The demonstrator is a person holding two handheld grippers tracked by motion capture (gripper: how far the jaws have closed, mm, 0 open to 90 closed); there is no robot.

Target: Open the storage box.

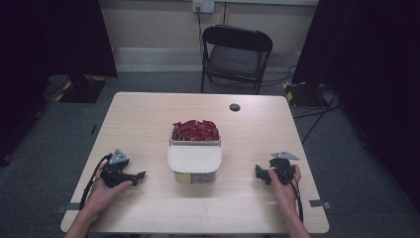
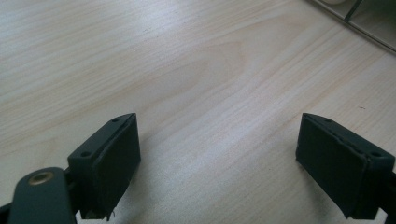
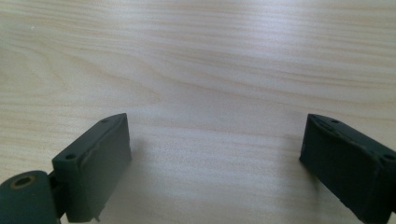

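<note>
Right now both tongs rest low on the worktop [image 1: 148,114] — the left tongs [image 1: 140,175] spread wide with nothing between them, the right tongs [image 1: 259,173] likewise parted and empty. Between them, well apart from each, sits the box [image 1: 194,161], white lid slid partway over, red packets [image 1: 195,130] showing at its far end.

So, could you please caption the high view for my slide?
Both open grippers, left and right, rest on the table flanking a lidded container.
</note>
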